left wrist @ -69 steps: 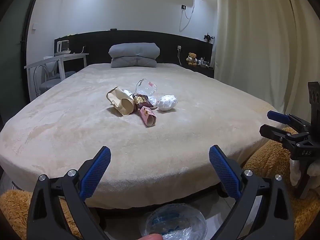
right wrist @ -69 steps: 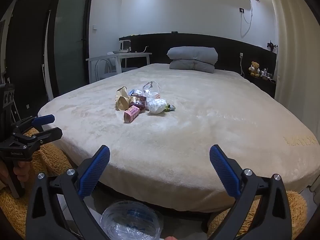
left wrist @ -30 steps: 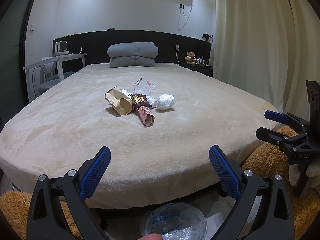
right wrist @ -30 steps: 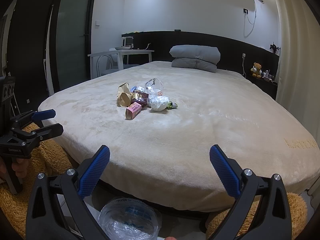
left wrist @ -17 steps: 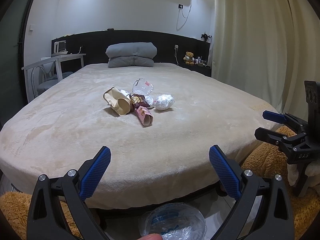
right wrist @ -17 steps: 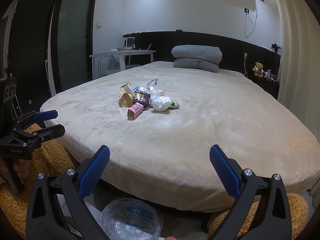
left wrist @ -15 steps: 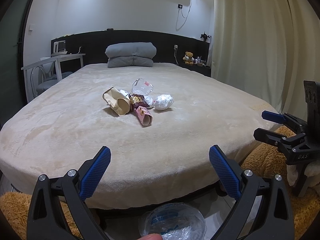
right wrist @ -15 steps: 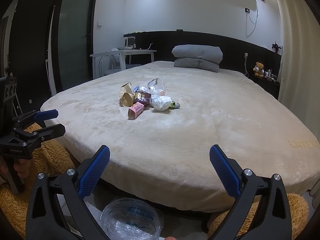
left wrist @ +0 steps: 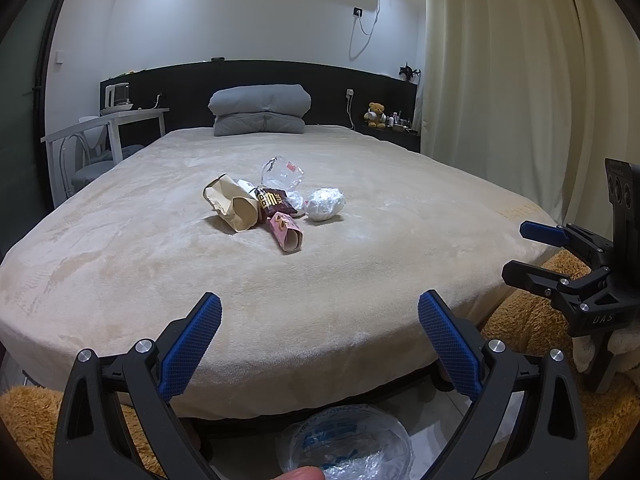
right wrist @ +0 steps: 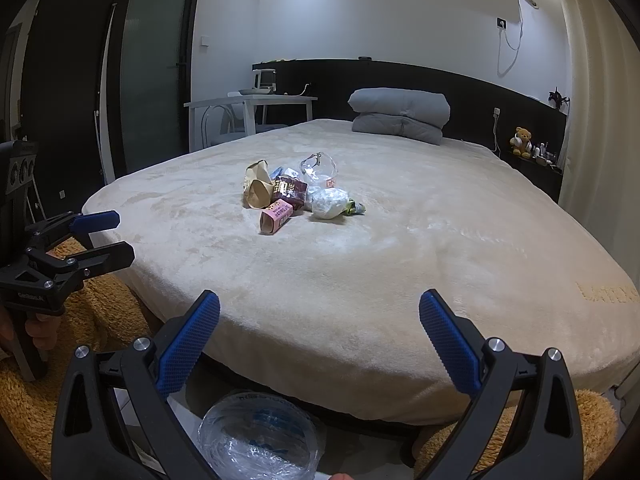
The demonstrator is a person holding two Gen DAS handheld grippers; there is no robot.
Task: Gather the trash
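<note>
Left wrist view: left tongs (left wrist: 319, 328) released, jaws spread wide, empty, at the foot of the bed (left wrist: 120, 264); trash pile (left wrist: 276, 206) lies mid-bed, well apart from the tongs — brown paper bag (left wrist: 234, 208), pink carton (left wrist: 286, 234), white wad (left wrist: 325, 204); right tongs (left wrist: 532, 254) at the right edge, jaws parted.

Right wrist view: right tongs (right wrist: 319, 326) released, empty; trash pile (right wrist: 294, 192) mid-bed — left tongs (right wrist: 106, 236) at the left edge, jaws parted.

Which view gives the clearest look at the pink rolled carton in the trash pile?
Left wrist: the pink rolled carton lies nearest, unobstructed, open end facing the camera. Right wrist shows it side-on and smaller, also unobstructed.
</note>
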